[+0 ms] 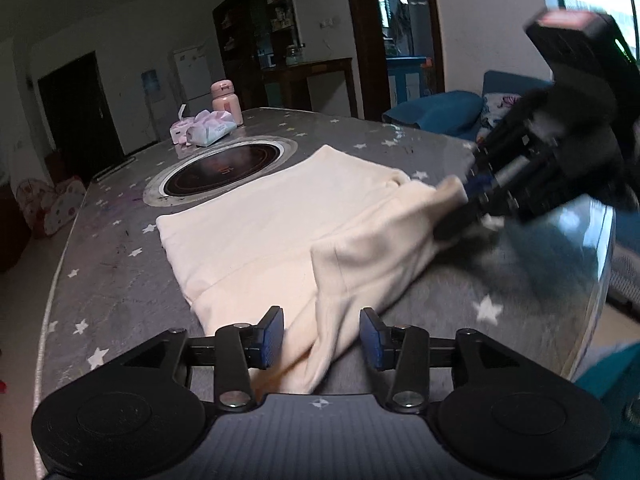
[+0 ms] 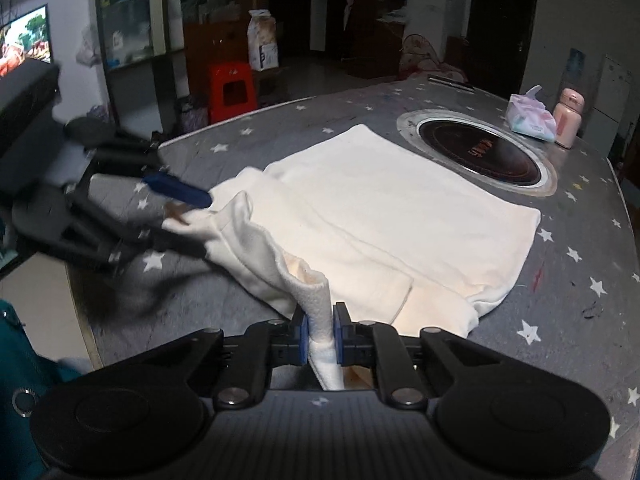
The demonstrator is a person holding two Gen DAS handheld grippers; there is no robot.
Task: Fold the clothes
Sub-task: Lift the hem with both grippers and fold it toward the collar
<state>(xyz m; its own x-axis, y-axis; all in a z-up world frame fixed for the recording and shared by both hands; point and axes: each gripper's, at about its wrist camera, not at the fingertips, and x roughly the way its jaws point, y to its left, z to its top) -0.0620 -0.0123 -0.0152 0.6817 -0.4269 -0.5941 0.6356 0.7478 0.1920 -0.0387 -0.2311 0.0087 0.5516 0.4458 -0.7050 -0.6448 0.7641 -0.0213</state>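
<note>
Cream fabric, a soft garment, lies spread on my star-printed grey table, its body already doubled into a flat panel reaching toward the round hob at one o'clock. That much I judge done. One strip at the near edge is left loose and rumpled. My right gripper is pinched tight on a bunched end of it, at six o'clock in its own view. My left gripper stands half wide, cloth lying between the pads without being squeezed. Carrying this strip over the panel and smoothing it, I judge, remain.
</note>
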